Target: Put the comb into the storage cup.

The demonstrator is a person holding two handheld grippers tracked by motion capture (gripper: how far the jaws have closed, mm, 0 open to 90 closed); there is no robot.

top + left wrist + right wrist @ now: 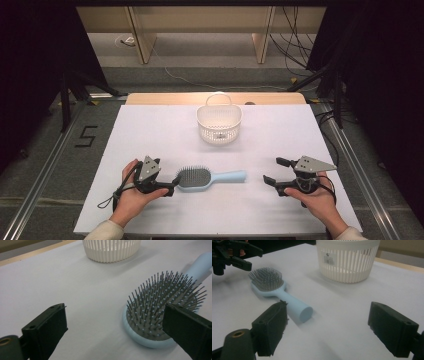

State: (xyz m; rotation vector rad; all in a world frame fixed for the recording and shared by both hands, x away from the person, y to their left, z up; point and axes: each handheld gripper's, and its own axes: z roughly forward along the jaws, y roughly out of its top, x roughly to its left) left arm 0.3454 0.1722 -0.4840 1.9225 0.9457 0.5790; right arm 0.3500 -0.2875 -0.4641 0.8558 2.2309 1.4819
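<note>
The left gripper (170, 186) stands with its jaws spread wide and nothing between them; one jaw sits just beside the bristled head of the hairbrush (210, 178), which lies flat on the table (150, 135) with bristles up. The right gripper (274, 171) is equally wide open and empty, and the brush handle points toward it, with a gap left. Beyond both stands the white basket (219, 123). To pick up the brush cleanly, I judge it best to straddle the smooth handle or the head's solid rim, not the bristles, and close squarely.
</note>
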